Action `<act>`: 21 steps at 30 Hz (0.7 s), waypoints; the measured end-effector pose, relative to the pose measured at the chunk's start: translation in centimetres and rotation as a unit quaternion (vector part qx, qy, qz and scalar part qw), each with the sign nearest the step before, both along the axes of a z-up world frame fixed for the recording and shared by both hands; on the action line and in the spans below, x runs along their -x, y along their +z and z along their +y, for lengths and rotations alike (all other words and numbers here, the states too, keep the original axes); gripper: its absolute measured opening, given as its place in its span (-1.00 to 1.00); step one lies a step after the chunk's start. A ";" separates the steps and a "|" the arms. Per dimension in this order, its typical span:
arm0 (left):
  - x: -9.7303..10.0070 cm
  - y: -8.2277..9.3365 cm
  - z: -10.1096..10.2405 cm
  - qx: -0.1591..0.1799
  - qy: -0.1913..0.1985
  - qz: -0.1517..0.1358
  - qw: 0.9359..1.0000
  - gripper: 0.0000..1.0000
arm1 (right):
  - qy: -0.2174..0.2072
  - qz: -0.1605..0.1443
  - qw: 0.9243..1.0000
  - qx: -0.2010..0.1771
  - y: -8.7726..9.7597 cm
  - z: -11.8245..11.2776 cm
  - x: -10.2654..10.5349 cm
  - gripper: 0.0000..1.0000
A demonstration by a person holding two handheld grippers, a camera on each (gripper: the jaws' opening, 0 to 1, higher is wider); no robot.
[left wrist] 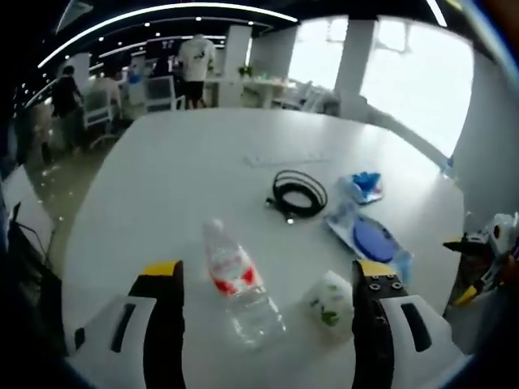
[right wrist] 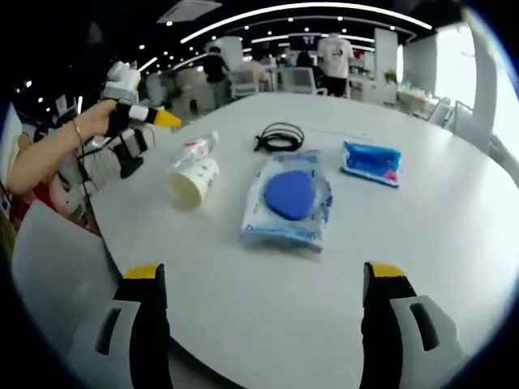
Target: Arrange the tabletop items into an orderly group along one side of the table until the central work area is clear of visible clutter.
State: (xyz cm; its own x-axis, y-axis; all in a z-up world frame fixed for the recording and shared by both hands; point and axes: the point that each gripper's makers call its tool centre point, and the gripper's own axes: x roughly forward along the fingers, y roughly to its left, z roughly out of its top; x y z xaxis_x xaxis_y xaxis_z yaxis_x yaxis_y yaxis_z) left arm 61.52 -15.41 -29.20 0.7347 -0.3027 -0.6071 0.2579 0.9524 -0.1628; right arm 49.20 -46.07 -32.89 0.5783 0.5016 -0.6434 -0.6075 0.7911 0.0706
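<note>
White table (left wrist: 162, 178): water bottle (left wrist: 239, 284) lies between the wide-apart left hand-held gripper (left wrist: 268, 284); right hand-held gripper (right wrist: 263, 284) gapes too.

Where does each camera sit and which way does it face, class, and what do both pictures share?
Left gripper view: rides the left gripper, open jaws either side of the lying water bottle, facing across the table.
Right gripper view: rides the right gripper, open, facing the blue wipes pack; a person's hand holds the left gripper there.
Shared: bottle, paper cup, black cable.
</note>
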 end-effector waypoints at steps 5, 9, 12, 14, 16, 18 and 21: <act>-0.8 -1.4 0.6 -0.003 0.015 0.023 1.000 0.55 | -0.002 0.006 1.000 0.001 -0.4 -0.3 -0.1 0.99; -1.4 -2.5 1.0 -0.013 0.025 0.038 0.999 0.50 | -0.002 0.007 1.000 0.007 -0.6 -0.4 -0.2 0.99; -2.0 -3.2 1.2 -0.012 0.034 0.046 0.998 0.47 | -0.002 0.008 1.000 0.007 -0.6 -0.5 -0.2 0.99; -2.3 -3.9 1.2 -0.012 0.041 0.057 0.997 0.45 | -0.001 0.011 1.000 0.009 -0.8 -0.5 -0.2 0.99; -2.5 -4.5 1.5 -0.019 0.050 0.065 0.996 0.45 | 0.000 0.014 1.000 0.010 -1.0 -0.5 -0.2 0.99; -2.7 -5.0 1.4 -0.019 0.053 0.070 0.996 0.44 | 0.000 0.015 1.000 0.012 -1.1 -0.6 -0.2 0.99; -3.1 -5.6 1.5 -0.014 0.062 0.079 0.995 0.39 | 0.000 0.017 1.000 0.012 -1.1 -0.5 -0.1 0.99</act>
State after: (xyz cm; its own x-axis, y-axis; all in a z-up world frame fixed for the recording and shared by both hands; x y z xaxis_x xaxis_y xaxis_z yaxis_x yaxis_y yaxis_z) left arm 64.58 -13.87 -34.78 0.6593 -0.1981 -0.7253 0.1121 0.9798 -0.1657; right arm 49.35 -46.60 -34.04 0.5561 0.4859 -0.6743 -0.6045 0.7933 0.0732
